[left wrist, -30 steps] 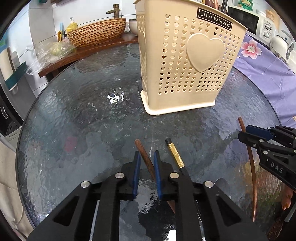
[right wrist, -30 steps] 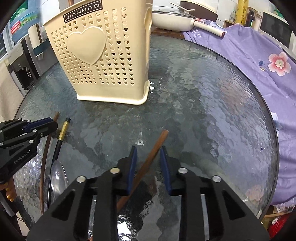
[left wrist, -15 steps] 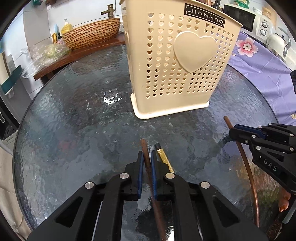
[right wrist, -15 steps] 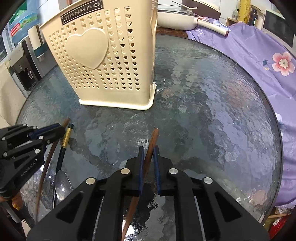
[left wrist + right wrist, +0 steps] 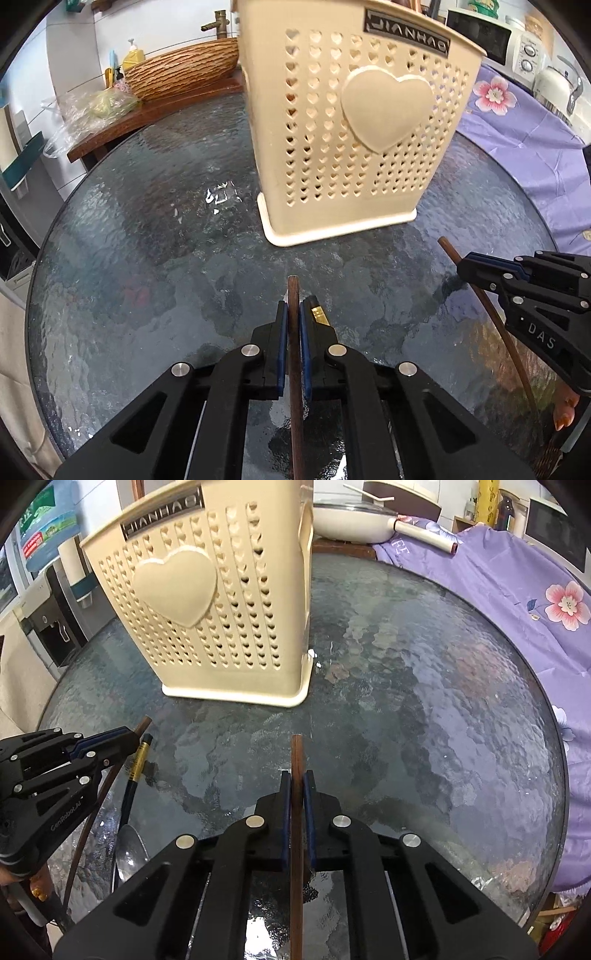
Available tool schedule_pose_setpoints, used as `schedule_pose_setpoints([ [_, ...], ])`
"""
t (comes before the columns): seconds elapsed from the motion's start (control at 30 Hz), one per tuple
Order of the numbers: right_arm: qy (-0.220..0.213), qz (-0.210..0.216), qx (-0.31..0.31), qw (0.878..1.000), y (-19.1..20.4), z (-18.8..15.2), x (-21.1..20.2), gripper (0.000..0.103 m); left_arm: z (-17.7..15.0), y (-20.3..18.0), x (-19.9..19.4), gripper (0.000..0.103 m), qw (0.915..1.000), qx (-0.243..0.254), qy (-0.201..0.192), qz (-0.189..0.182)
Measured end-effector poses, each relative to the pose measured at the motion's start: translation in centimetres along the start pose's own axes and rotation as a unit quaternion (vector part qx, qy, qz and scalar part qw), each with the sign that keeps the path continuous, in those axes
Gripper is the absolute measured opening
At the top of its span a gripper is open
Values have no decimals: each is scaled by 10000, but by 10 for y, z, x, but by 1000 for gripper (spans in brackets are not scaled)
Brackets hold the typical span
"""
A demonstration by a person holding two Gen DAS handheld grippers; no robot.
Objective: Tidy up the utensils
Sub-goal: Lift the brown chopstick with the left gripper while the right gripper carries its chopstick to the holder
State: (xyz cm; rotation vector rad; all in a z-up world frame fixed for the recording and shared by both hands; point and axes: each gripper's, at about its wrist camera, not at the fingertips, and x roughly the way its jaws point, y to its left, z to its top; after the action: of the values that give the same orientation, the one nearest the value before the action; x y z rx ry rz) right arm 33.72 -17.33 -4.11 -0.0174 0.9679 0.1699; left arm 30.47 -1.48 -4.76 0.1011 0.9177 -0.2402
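Note:
My left gripper [image 5: 291, 314] is shut on a brown wooden chopstick [image 5: 293, 295] that runs forward between its blue pads. My right gripper [image 5: 296, 781] is shut on a second brown chopstick [image 5: 296, 753]; it also shows at the right of the left wrist view [image 5: 448, 253]. A cream utensil holder [image 5: 354, 133] with heart holes stands upright just beyond both grippers, and also shows in the right wrist view [image 5: 221, 620]. A black spoon with a gold band [image 5: 136, 768] lies on the glass table [image 5: 424, 709] beside the left gripper [image 5: 127, 738].
A woven basket [image 5: 177, 74] and a plastic bag sit on a wooden counter at the back left. Purple floral cloth [image 5: 517, 590] covers the right side. A white pan [image 5: 351, 524] stands behind the holder. A microwave [image 5: 491, 33] and kettle are at the far right.
Both grippers closed from open onto their chopsticks, which have turned to point straight forward. Both moved closer to the holder.

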Motion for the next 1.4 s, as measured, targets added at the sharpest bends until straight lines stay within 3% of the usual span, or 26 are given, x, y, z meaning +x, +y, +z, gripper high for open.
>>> schedule_pose_setpoints([
  [0.4, -602, 597, 197, 9962, -8, 4, -43, 7, 6, 7, -40, 6, 9982, -198, -517, -209],
  [0.97, -1572, 1219, 103, 9800, -7, 6, -128, 7, 11, 7, -113, 6, 9900, -202, -1338, -391],
  [1.4, -2214, 1409, -11, 9650, -6, 7, -189, 7, 12, -1, -165, 6, 9797, -38, -1947, -476],
])
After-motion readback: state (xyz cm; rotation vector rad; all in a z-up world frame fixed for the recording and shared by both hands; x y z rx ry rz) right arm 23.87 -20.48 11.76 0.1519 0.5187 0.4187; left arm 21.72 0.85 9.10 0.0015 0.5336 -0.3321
